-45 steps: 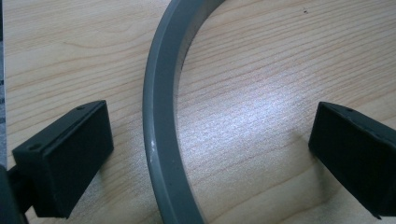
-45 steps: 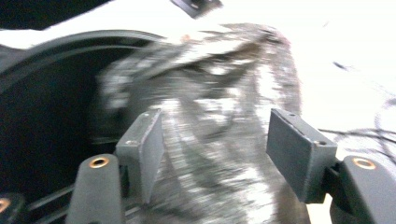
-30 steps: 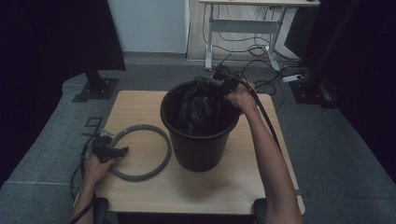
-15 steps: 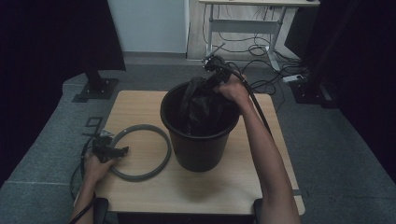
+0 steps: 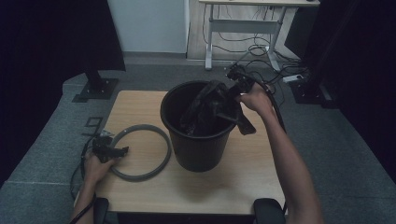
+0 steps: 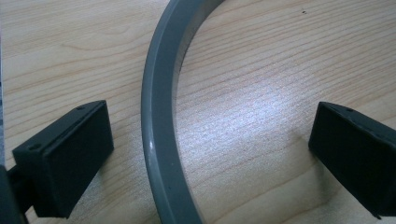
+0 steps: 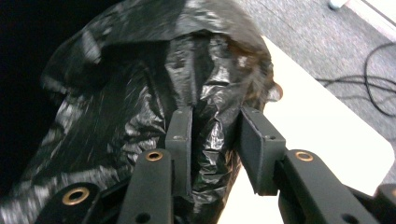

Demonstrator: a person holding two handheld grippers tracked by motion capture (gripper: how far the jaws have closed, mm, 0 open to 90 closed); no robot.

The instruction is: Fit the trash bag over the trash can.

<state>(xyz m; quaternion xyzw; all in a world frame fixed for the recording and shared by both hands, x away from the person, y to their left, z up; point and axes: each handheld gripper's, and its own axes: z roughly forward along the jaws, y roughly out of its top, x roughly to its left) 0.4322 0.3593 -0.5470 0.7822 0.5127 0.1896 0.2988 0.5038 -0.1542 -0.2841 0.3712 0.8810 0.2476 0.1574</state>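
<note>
A crumpled black plastic bin bag [image 7: 154, 93], draped over the round black plastic bucket [image 5: 198, 144] on the worktop [image 5: 140, 105], was pinched by the right hand-held gripper [image 7: 215, 140], whose jaws had just been closing. The left hand-held gripper [image 6: 210, 154] was held wide open astride the grey plastic ring [image 6: 159, 116].

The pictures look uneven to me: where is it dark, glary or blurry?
High view: dim, with black surroundings. Left gripper view: bright glare patch on the table, grey ring sharp. Right gripper view: table corner washed out white, black bag glinting, slightly soft.
</note>
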